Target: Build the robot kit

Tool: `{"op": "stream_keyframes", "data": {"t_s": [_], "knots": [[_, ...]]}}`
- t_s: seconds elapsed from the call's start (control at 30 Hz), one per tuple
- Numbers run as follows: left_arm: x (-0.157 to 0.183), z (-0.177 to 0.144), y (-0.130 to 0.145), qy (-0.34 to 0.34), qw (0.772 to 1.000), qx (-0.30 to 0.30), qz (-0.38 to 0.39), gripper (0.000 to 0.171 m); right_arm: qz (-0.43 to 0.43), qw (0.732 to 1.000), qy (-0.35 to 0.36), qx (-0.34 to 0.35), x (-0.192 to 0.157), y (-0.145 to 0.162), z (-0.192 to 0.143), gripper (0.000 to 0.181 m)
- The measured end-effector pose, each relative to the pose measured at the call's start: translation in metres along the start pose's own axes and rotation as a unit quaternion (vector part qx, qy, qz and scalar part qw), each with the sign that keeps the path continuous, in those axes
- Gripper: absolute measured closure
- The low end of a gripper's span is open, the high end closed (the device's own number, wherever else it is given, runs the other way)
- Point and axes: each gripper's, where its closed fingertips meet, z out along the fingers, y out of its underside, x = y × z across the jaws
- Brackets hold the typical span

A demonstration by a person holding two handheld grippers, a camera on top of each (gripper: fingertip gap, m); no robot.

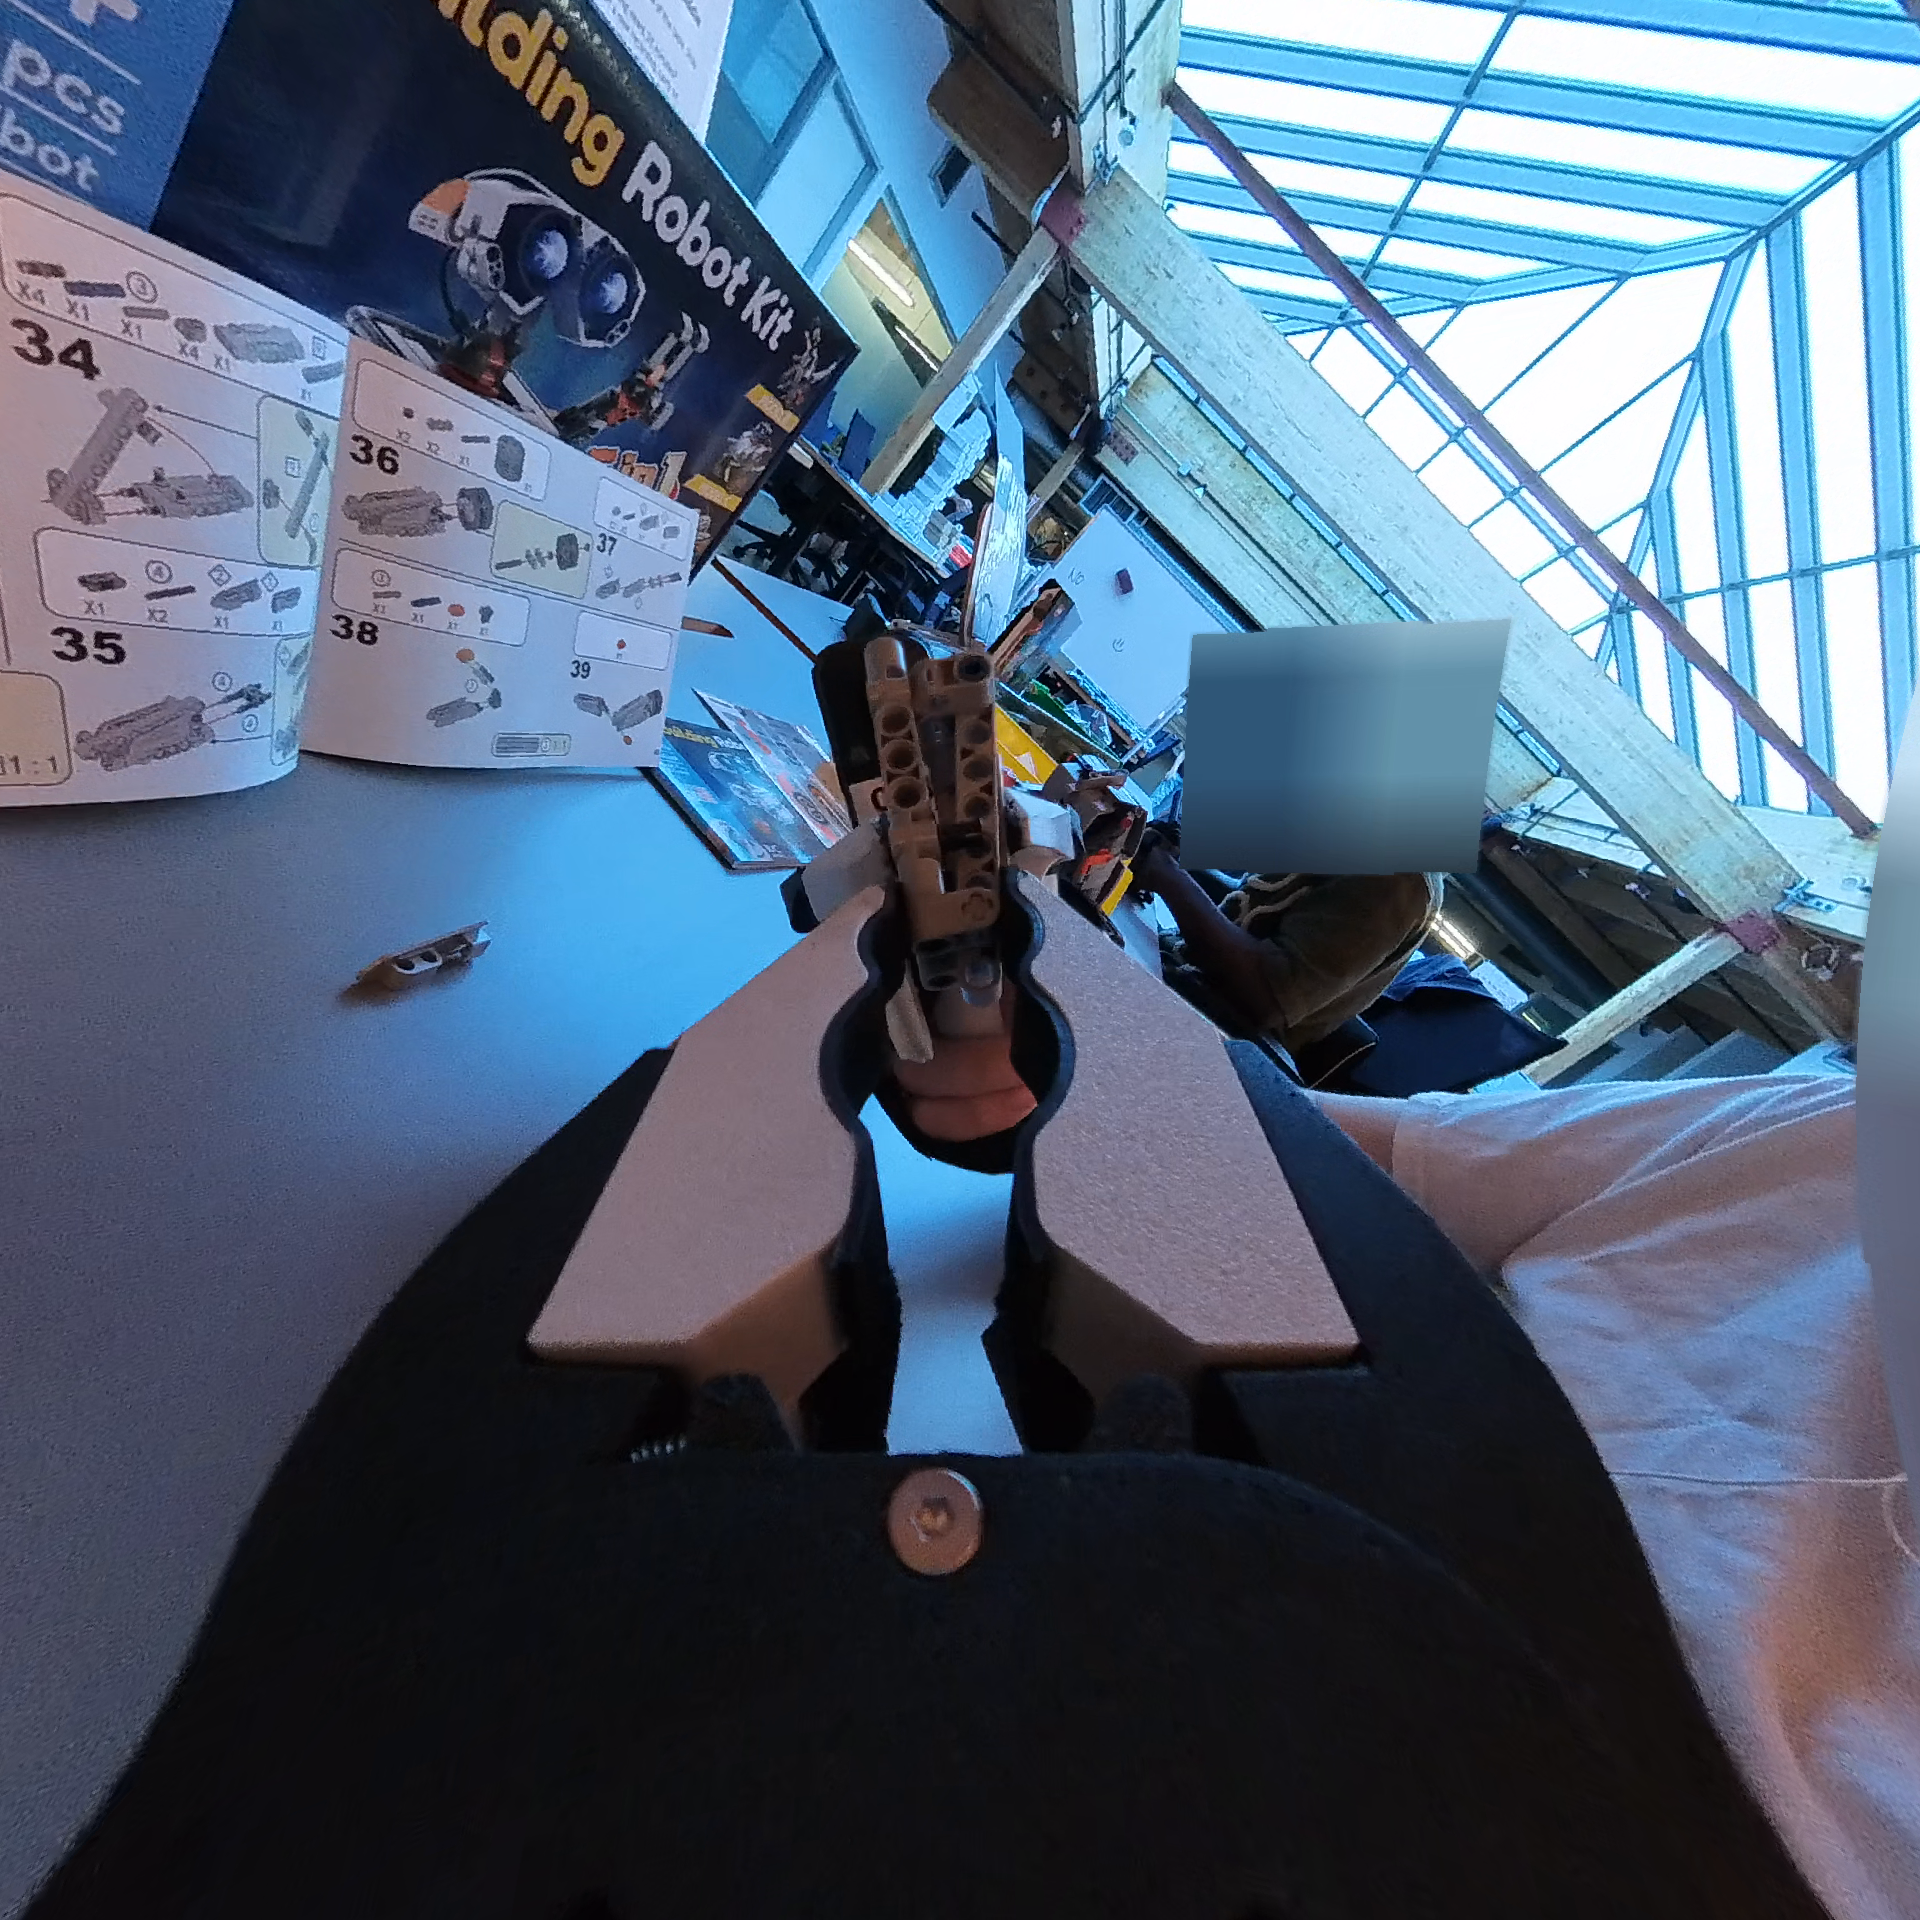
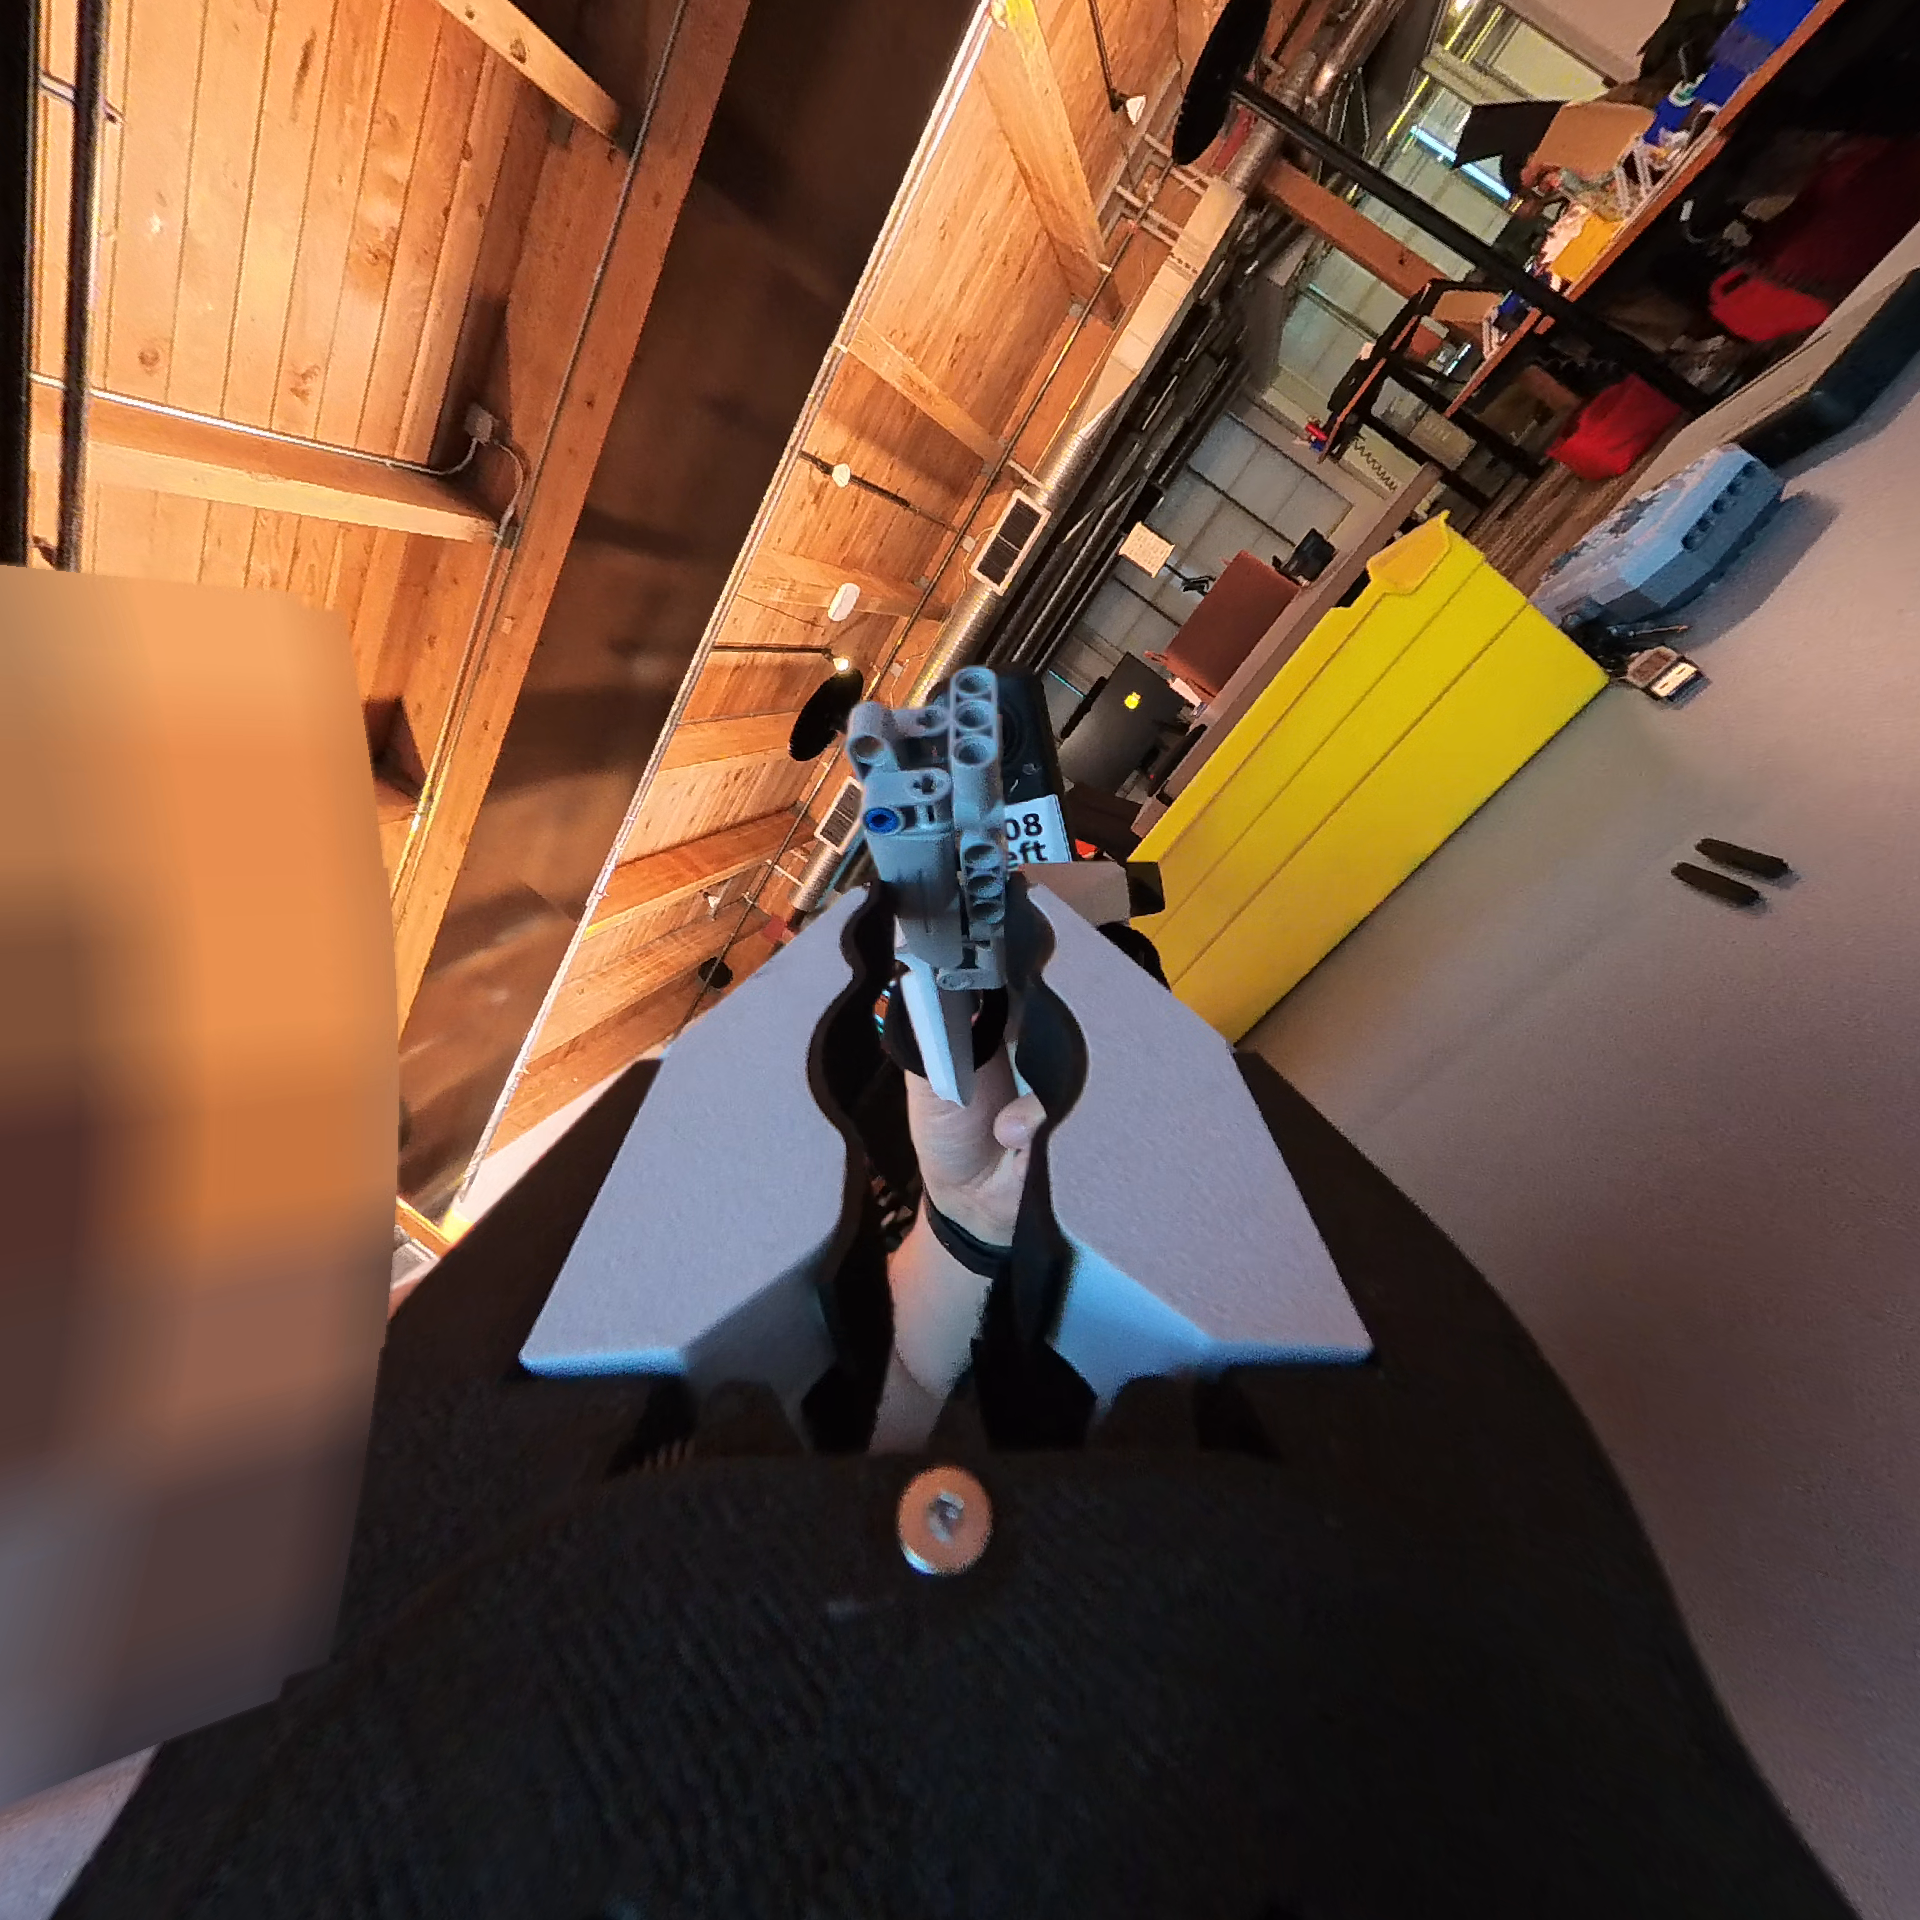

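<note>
Both tools grip one grey beam assembly (image 1: 940, 821), held off the grey surface (image 1: 260, 1039) at the centre of each frame. The left tool (image 1: 940, 914) is closed on its lower end; the right tool (image 2: 940, 914) clamps the same assembly (image 2: 935, 821) from the opposite side.

To hold it well, I judge both grips should stay firm and aligned, without twisting the pinned joints.

Counted: one loose beam piece (image 1: 421, 958) at middle left, one open instruction sheet (image 1: 312, 540) and one kit box (image 1: 499, 260) at upper left, two dark pins (image 2: 1730, 873) at right, one yellow bin (image 2: 1371, 769).
</note>
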Motion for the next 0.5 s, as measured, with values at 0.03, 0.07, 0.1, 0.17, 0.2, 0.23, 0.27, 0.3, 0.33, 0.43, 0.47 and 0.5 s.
{"op": "stream_keyframes", "data": {"t_s": [0.03,0.07,0.1,0.17,0.2,0.23,0.27,0.3,0.33,0.43,0.47,0.5], "knots": [[0.0,0.0,0.0,-0.001,1.0,-0.002,-0.001,0.156,-0.005,1.0,0.003,-0.002,0.0,0.0,0.0,0.161],[0.0,0.0,0.0,-0.001,1.0,-0.002,-0.003,0.156,-0.007,1.0,0.004,-0.002,0.001,0.0,0.0,0.161],[-0.001,-0.001,0.0,-0.001,1.0,-0.002,-0.007,0.156,-0.006,1.0,0.006,-0.001,0.001,0.0,0.0,0.161],[-0.002,-0.001,0.0,-0.001,1.0,0.0,-0.016,0.156,-0.002,1.0,0.009,-0.002,0.003,0.0,0.0,0.161],[-0.004,-0.001,0.0,-0.001,1.0,0.001,-0.02,0.156,0.002,1.0,0.011,-0.002,0.004,0.0,0.0,0.16],[-0.004,-0.001,0.0,0.002,1.0,0.002,-0.029,0.156,0.007,1.0,0.011,0.0,0.005,0.0,0.001,0.16],[-0.005,-0.002,-0.001,0.01,0.999,0.005,-0.044,0.156,0.018,1.0,0.009,0.001,0.005,0.0,0.001,0.16],[-0.005,-0.002,-0.001,0.019,0.998,0.007,-0.065,0.156,0.027,1.0,0.009,-0.001,0.006,0.0,0.001,0.159],[-0.005,-0.003,-0.001,0.034,0.995,0.011,-0.089,0.156,0.031,1.0,0.006,-0.002,0.004,-0.001,0.002,0.159],[0.0,-0.007,-0.007,0.101,0.978,0.031,-0.178,0.157,0.007,1.0,0.007,0.002,0.002,-0.007,-0.001,0.149],[-0.001,-0.008,-0.008,0.114,0.973,0.031,-0.2,0.157,-0.008,1.0,0.02,0.003,0.004,-0.01,-0.004,0.145],[-0.001,-0.009,-0.007,0.126,0.968,0.028,-0.218,0.157,-0.022,0.999,0.027,0.004,0.004,-0.014,-0.007,0.145]]}}
